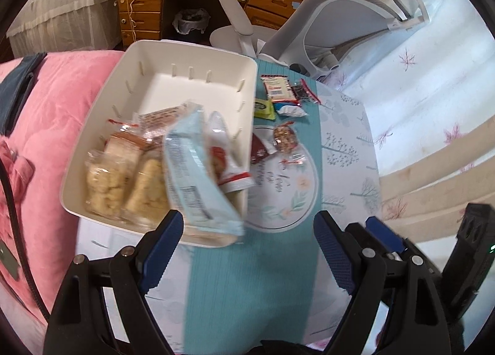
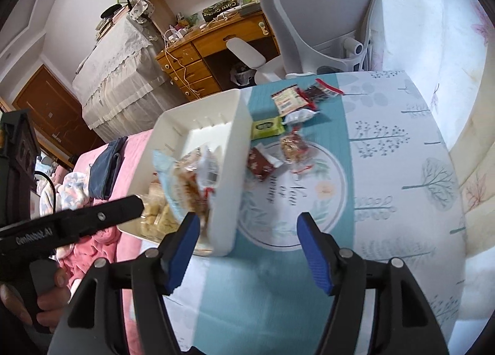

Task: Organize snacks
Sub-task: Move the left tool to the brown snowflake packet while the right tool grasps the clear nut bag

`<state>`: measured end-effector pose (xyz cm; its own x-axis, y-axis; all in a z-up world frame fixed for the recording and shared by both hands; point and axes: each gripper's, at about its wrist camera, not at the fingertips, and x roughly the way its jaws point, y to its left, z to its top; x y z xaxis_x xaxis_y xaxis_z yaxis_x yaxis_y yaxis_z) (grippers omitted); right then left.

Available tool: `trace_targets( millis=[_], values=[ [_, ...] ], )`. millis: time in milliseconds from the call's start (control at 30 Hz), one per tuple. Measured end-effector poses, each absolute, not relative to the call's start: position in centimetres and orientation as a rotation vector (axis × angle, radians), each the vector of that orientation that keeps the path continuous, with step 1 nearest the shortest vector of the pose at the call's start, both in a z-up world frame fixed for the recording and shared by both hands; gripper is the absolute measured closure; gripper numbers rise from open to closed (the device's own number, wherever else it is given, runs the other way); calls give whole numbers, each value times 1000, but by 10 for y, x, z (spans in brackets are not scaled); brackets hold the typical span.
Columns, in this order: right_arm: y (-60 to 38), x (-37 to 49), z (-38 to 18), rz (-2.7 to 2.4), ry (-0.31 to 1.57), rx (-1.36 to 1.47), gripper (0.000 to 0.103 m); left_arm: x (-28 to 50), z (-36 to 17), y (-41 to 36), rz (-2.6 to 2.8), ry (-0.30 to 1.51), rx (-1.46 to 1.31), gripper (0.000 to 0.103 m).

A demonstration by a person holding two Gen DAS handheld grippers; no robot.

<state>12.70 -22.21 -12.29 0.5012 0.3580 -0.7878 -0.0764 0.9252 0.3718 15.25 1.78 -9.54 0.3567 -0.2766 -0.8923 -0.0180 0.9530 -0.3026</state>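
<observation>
At the left, a white bin [image 1: 92, 150] on the table [image 1: 247, 277] holds several snack packets, a pale blue packet [image 1: 195, 181] leaning over its near rim. The left gripper [image 1: 247, 243] hangs spread and empty. Right of the bin, loose snacks [image 2: 290, 126] lie on the tablecloth, and the right gripper [image 2: 247, 246] is spread, nothing between its fingers.

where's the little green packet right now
The green packet lies flat on the teal tablecloth, just outside the right wall of the white bin in both wrist views, beside a white wrapped candy and not yet in the bin.
</observation>
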Motion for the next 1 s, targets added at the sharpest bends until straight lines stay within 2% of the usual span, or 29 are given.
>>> trace_targets(
  millis=[267, 567, 1000],
  values=[
    [-263, 139, -145, 281, 1024, 273, 37, 166, -104, -18, -68, 1178, -430, 18],
    [-284, 174, -158, 298, 949, 163, 37, 197, -118, -52, 64, 1188, -527, 18],
    [-285, 237, -194, 431, 856, 55, 38, 251, -169, -74, 317, 1264, -617, 18]
  ],
)
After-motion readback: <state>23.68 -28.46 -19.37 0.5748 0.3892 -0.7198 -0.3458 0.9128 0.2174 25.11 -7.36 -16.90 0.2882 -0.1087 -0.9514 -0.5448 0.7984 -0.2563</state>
